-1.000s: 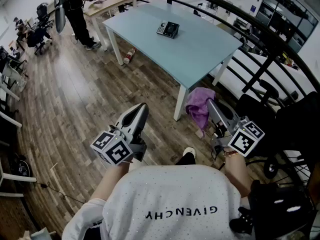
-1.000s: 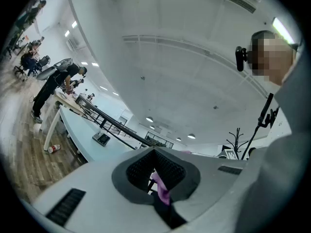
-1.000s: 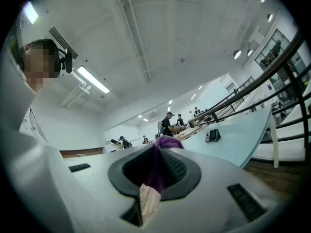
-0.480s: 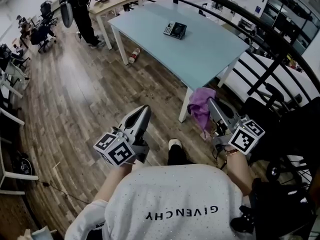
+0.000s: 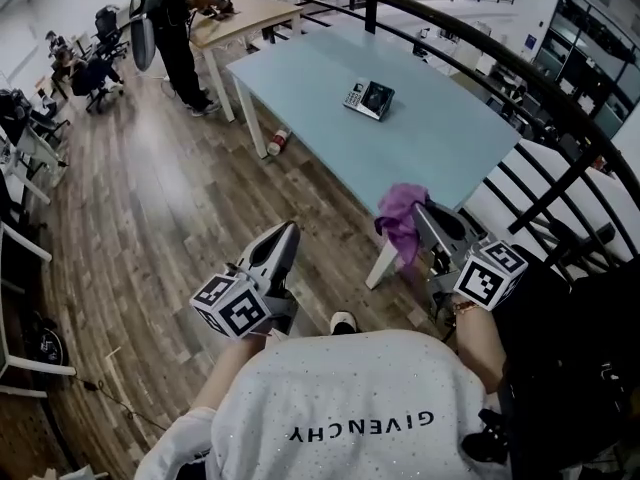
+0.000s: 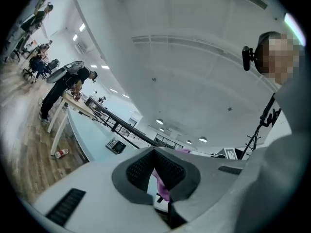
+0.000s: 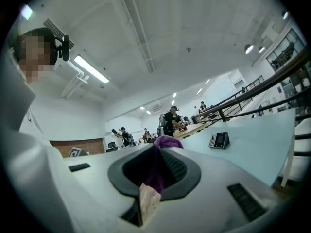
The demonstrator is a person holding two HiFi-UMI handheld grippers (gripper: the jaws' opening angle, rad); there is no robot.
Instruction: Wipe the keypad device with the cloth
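Note:
The keypad device (image 5: 369, 98) is a small black-and-grey box lying on the pale blue table (image 5: 440, 148), well ahead of both grippers. It also shows far off in the left gripper view as the keypad device (image 6: 115, 145) and in the right gripper view as the keypad device (image 7: 219, 140). My right gripper (image 5: 420, 212) is shut on a purple cloth (image 5: 402, 224) that hangs beside the table's near corner. The cloth (image 7: 160, 171) fills the right gripper (image 7: 158, 147) between its pads. My left gripper (image 5: 288, 231) hovers over the wooden floor, and the left gripper (image 6: 154, 152) has its tips together, holding nothing.
A black railing (image 5: 520, 78) curves behind the table. A white table leg (image 5: 381, 264) stands just ahead of my right gripper. A bottle (image 5: 279, 142) lies on the floor under the table. A person (image 5: 180, 18) stands at a wooden desk (image 5: 240, 18) at the back left, near office chairs (image 5: 100, 38).
The table and keypad device have shifted right and nearer in the head view as I stepped towards them. Both grippers keep their pose, and the cloth stays in the right one.

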